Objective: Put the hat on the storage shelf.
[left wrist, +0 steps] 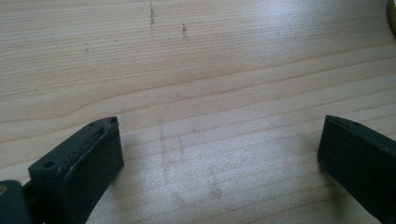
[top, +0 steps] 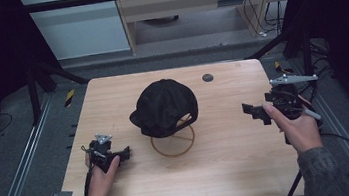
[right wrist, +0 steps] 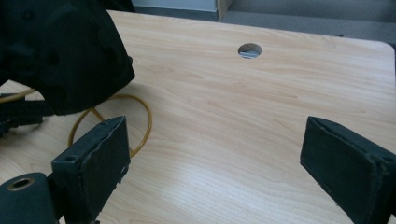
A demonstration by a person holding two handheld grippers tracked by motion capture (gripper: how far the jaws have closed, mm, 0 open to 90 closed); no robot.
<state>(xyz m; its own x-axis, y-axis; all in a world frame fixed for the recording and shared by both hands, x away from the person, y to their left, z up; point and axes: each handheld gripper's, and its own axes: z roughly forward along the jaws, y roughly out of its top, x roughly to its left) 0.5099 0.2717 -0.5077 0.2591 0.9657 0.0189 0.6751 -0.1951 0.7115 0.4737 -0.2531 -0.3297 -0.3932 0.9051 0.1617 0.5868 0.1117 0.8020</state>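
Two tools over counter point(top: 230, 161), both with jaws apart, gripping nothing. Left tool point(top: 125, 153) low, near counter's left front; right tool point(top: 253, 111) raised at right. Black cap point(top: 166, 106) mid-counter on wire stand point(top: 174, 143), between tools, touching neither.

Cap point(top: 164, 107) on stand point(top: 174, 141), mid-table point(top: 232, 171)

The light wood surface point(top: 231, 166) occupies the frame centre, resting on grey carpet floor point(top: 4, 164). A white wall panel point(top: 84, 33) and wooden cabinet point(top: 190, 0) occupy the top. Metal rails point(top: 20, 172) flank both sides.
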